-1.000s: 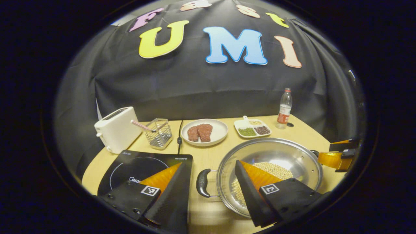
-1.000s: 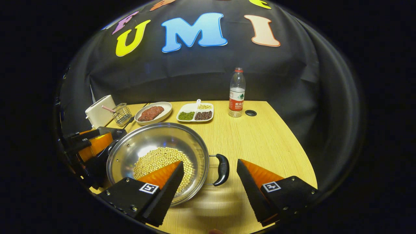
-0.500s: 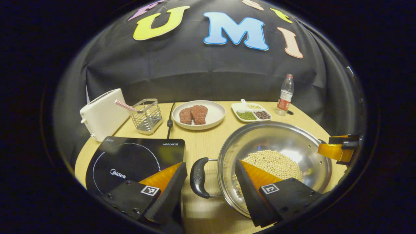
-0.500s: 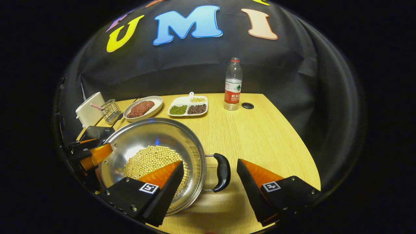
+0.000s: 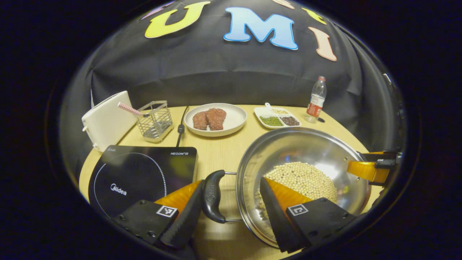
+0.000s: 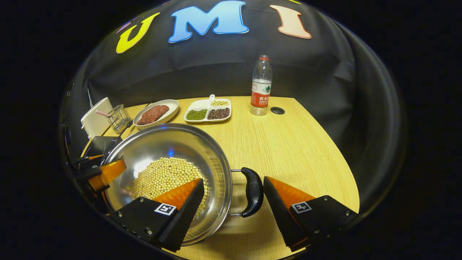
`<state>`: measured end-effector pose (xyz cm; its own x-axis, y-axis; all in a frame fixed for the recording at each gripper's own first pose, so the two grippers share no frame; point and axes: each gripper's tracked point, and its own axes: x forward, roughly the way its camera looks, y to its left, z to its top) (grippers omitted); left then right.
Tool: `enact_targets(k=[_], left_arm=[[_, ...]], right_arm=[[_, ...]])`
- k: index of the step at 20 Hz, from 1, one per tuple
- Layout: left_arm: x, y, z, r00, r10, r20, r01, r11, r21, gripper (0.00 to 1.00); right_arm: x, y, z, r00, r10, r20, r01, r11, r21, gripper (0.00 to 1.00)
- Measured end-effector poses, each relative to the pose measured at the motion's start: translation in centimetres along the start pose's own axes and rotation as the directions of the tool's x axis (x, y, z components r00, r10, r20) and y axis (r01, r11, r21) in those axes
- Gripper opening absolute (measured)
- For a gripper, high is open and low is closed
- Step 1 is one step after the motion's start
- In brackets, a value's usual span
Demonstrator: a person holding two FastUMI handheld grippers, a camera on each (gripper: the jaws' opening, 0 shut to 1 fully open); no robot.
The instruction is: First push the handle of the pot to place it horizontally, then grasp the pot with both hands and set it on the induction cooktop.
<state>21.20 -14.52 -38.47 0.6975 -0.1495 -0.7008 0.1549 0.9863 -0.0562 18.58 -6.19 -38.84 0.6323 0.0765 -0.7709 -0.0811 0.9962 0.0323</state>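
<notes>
Centrally, a shiny round steel pot (image 5: 306, 159) holding pale soybeans (image 5: 303, 178) sits on the light wooden table (image 6: 288, 144), to the right of the flat black induction cooktop (image 5: 140, 177) and not on it. Left gripper (image 5: 231, 213): spread wide, one finger beside the pot's black left handle (image 5: 213, 196), which lies just against it, the other finger over the pot's bowl; nothing is clamped. Right gripper (image 6: 232, 206): likewise spread, straddling the pot's rim and black right handle (image 6: 253, 191), one finger over the beans, the other just outside the handle. Behind stand a white toaster (image 5: 104, 121), a wire basket (image 5: 155, 117), a white plate of red meat (image 5: 216, 119), a divided dish of beans (image 6: 207, 112) and a clear plastic bottle (image 6: 260, 86).
</notes>
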Motion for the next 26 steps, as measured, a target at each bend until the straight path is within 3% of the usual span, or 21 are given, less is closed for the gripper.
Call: enact_targets(k=[2, 4, 9, 10, 11, 12, 14, 15, 19, 20, 21, 25, 26], left_arm=[[0.0, 0.3, 0.0, 1.000, 0.013, 0.001, -0.013, 1.000, -0.002, 0.94], [0.0, 0.5, -0.1, 1.000, 0.026, -0.001, -0.026, 1.000, -0.001, 0.87], [0.3, 1.2, -0.1, 0.998, 0.065, -0.004, -0.065, 0.998, 0.020, 0.83], [0.5, 1.1, -0.1, 0.998, 0.067, -0.009, -0.067, 0.998, 0.016, 0.72], [0.4, 0.9, -0.3, 0.998, 0.065, -0.007, -0.065, 0.998, 0.019, 0.79], [0.5, 0.9, -0.3, 0.998, 0.062, -0.010, -0.062, 0.998, 0.015, 0.76], [0.4, 1.0, -0.4, 0.998, 0.057, -0.009, -0.057, 0.998, 0.007, 0.70], [0.4, 0.9, -0.3, 0.998, 0.056, -0.005, -0.056, 0.998, 0.002, 0.74], [0.2, 0.8, -0.2, 0.998, 0.056, -0.004, -0.056, 0.998, -0.001, 0.75], [0.3, 0.8, -0.4, 0.998, 0.061, -0.005, -0.061, 0.998, -0.008, 0.74], [0.1, 0.7, -0.3, 0.998, 0.063, -0.002, -0.063, 0.998, -0.010, 0.69], [-0.9, 0.0, -0.5, 0.998, 0.064, -0.010, -0.065, 0.998, -0.023, 0.72], [-1.2, -0.3, -0.2, 0.998, 0.066, -0.003, -0.066, 0.998, -0.022, 0.65]], right_arm=[[0.4, -0.1, -0.4, 1.000, -0.004, -0.011, 0.004, 1.000, -0.003, 0.99], [0.6, -0.1, -0.5, 1.000, -0.004, -0.019, 0.004, 1.000, 0.003, 0.92], [1.0, -0.9, -0.9, 0.999, -0.027, -0.030, 0.027, 1.000, 0.011, 0.92], [0.9, -1.0, -0.9, 0.999, -0.026, -0.033, 0.027, 1.000, 0.011, 0.81], [0.9, -1.0, -1.1, 0.999, -0.023, -0.040, 0.024, 1.000, 0.008, 0.78], [1.5, -1.4, -1.3, 0.999, -0.038, -0.033, 0.038, 0.999, 0.004, 0.78], [0.6, -1.3, -1.1, 0.999, -0.030, -0.033, 0.031, 0.999, 0.017, 0.65], [0.9, -1.3, -1.0, 0.999, -0.030, -0.027, 0.031, 0.999, 0.020, 0.66], [0.6, -1.2, -0.9, 0.999, -0.046, -0.001, 0.046, 0.998, 0.030, 0.59], [0.6, -1.1, -1.0, 0.999, -0.045, -0.008, 0.045, 0.999, 0.016, 0.53], [0.3, -1.2, -0.8, 0.999, -0.046, -0.004, 0.047, 0.999, 0.015, 0.53], [-0.8, -2.0, -0.8, 0.999, -0.048, -0.003, 0.048, 0.999, 0.011, 0.53], [-1.1, -2.2, -0.7, 0.999, -0.046, -0.001, 0.046, 0.999, 0.012, 0.53]])
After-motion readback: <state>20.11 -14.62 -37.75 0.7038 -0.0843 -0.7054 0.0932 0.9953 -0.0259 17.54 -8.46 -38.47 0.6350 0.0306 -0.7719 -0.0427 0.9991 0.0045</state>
